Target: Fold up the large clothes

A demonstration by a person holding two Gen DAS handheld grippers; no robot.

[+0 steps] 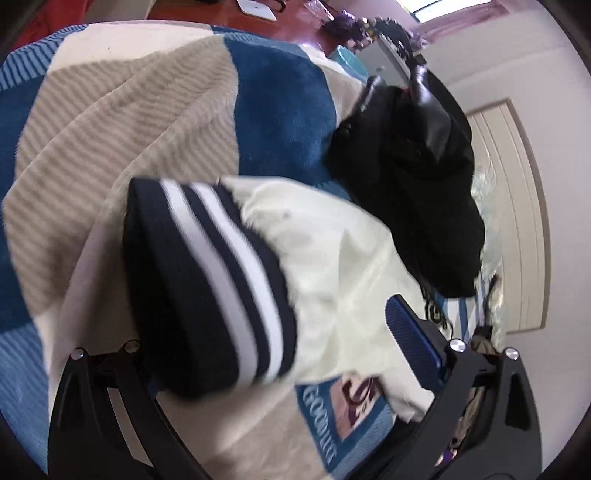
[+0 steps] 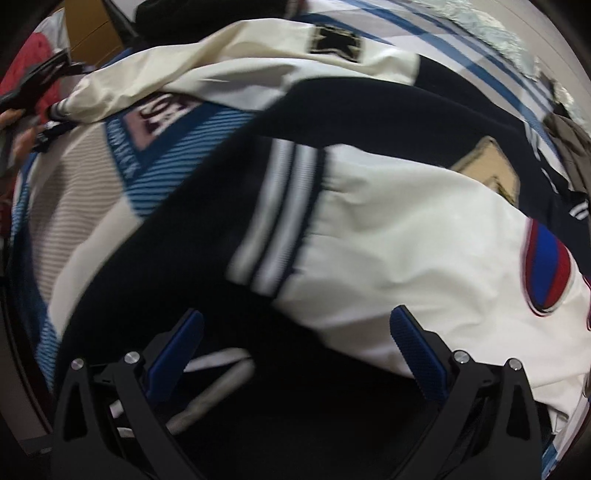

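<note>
A cream and navy varsity jacket lies on a bed. In the left wrist view its cream sleeve [image 1: 332, 266] with a navy, white-striped cuff [image 1: 207, 280] lies across my left gripper [image 1: 273, 332]; the fingers stand wide apart, the right blue pad [image 1: 413, 339] shows and the left one is hidden under the cuff. In the right wrist view my right gripper [image 2: 295, 343] is open, blue pads wide apart, over the navy hem [image 2: 258, 369] and the other cream sleeve [image 2: 406, 251] with its striped cuff [image 2: 280, 218].
The bed has a blue, beige and cream blanket [image 1: 110, 122] with a printed label [image 1: 343, 410]. A black garment or bag [image 1: 413, 177] lies behind the sleeve. A red desk with clutter [image 1: 295, 18] and a door [image 1: 513, 206] stand beyond. A brown garment [image 2: 569, 147] lies at right.
</note>
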